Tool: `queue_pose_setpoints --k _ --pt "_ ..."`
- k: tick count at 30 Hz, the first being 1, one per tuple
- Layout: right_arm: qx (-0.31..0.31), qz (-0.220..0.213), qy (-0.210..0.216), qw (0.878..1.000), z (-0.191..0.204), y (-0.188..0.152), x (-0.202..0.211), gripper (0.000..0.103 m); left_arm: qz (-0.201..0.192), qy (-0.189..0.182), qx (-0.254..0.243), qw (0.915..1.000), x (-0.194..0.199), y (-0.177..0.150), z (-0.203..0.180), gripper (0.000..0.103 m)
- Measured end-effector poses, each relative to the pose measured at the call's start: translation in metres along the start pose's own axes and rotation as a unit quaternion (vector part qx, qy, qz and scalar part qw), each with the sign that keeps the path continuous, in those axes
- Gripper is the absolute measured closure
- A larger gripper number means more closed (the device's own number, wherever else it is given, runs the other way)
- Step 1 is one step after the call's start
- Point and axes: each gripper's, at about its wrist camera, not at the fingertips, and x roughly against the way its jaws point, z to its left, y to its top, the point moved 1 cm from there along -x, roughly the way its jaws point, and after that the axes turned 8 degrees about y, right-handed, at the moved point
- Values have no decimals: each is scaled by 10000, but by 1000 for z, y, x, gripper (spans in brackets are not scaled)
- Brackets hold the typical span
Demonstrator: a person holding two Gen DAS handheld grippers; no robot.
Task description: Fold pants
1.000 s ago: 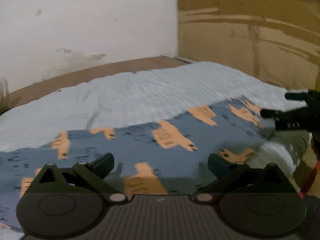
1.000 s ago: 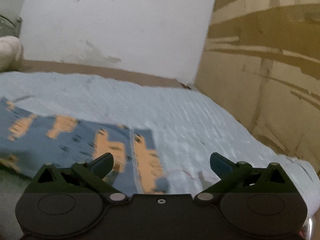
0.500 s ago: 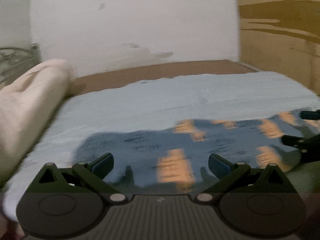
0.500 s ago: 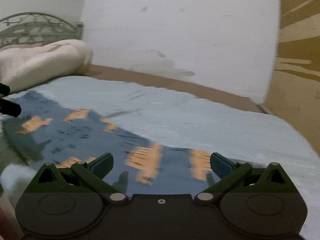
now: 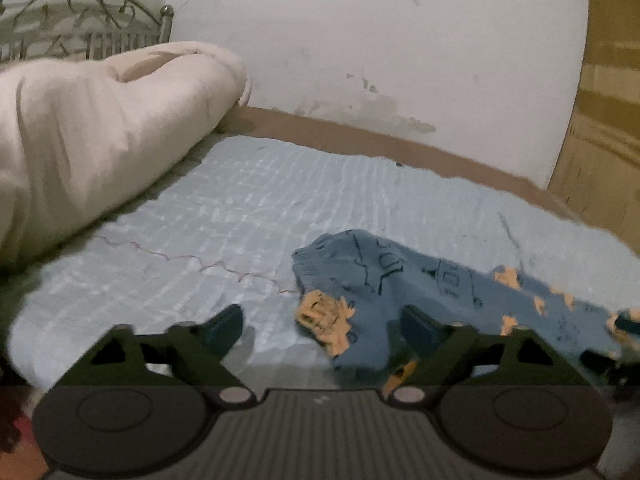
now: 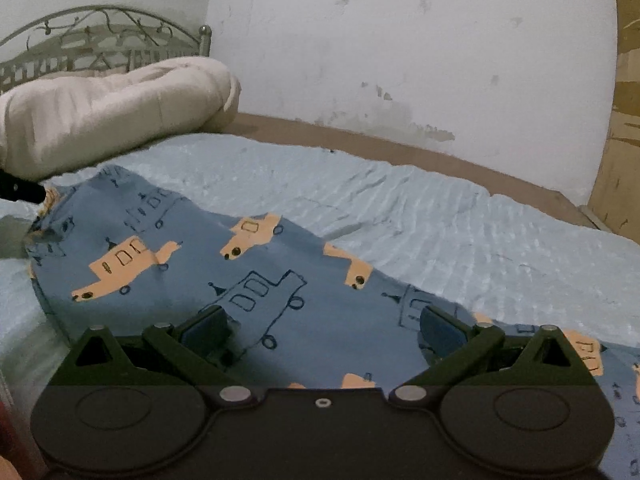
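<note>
On near edge of bed (image 5: 248,208): pants (image 6: 192,264), blue with orange trucks, lie spread and rumpled. Your left gripper (image 5: 320,322) fingers closing over bunched pants end, not yet pinching. Your right gripper (image 6: 324,324) fingers spread wide above pants. Pillow (image 5: 92,132) at head.

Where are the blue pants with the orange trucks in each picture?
Left wrist view: the pants lie bunched at lower right on the light blue bedspread.
Right wrist view: the pants spread across the middle, from left edge to lower right.
Shared landmark: the rolled cream blanket, upper left in both, beside the metal headboard.
</note>
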Motion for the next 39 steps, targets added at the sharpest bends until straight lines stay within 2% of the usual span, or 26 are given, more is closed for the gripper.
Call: queue_pose_setpoints --k 1,2,3,4,5,7,11,16,22,24,26,29,31,34,39 --pt "0 52 -20 10000 0 -2 -3 1 24 -41 119 9999 -4 -1 -1 35" --pt "-8 89 -32 10000 0 -3 -4 1 53 -65 240 9997 -7 -3 -3 52" --pt "-26 100 -33 9999 -1 -5 -4 1 52 -60 348 9994 -10 -5 -5 60" --pt "-55 104 -32 9999 -2 -6 -5 1 12 19 420 9991 -11 -7 -6 77" --pt "-77 100 -29 9999 -2 -7 -4 1 -75 123 384 9992 -11 -8 -9 85" --pt "-105 110 -24 9999 -3 -8 -5 1 -260 184 172 9993 -9 -9 -17 90" --pt "-127 157 -21 9998 -3 -10 -7 1 -613 395 -491 9961 -2 -16 -43 91" --pt "-178 169 13 9997 -4 -10 -7 1 -765 508 -841 9922 -8 -17 -55 91" --pt "-222 153 44 9996 -5 -11 -7 1 -429 484 -388 9972 -26 -5 -26 91" --pt "-236 138 46 9996 -5 -11 -7 1 -237 262 -174 9992 -31 -4 -14 89" --pt "-244 121 48 9996 -5 -12 -7 1 35 2 30 10000 -36 -4 -5 82" --pt "-264 100 61 9996 -6 -13 -6 1 316 -340 498 9977 -45 -6 9 73" --pt "-278 86 70 9996 -7 -13 -6 1 426 -467 660 9958 -50 -7 14 71" --pt "-291 77 82 9995 -7 -13 -6 1 616 -662 868 9921 -61 -7 23 62" --pt "-309 53 87 9995 -7 -14 -6 1 688 -635 868 9918 -64 -8 24 61"
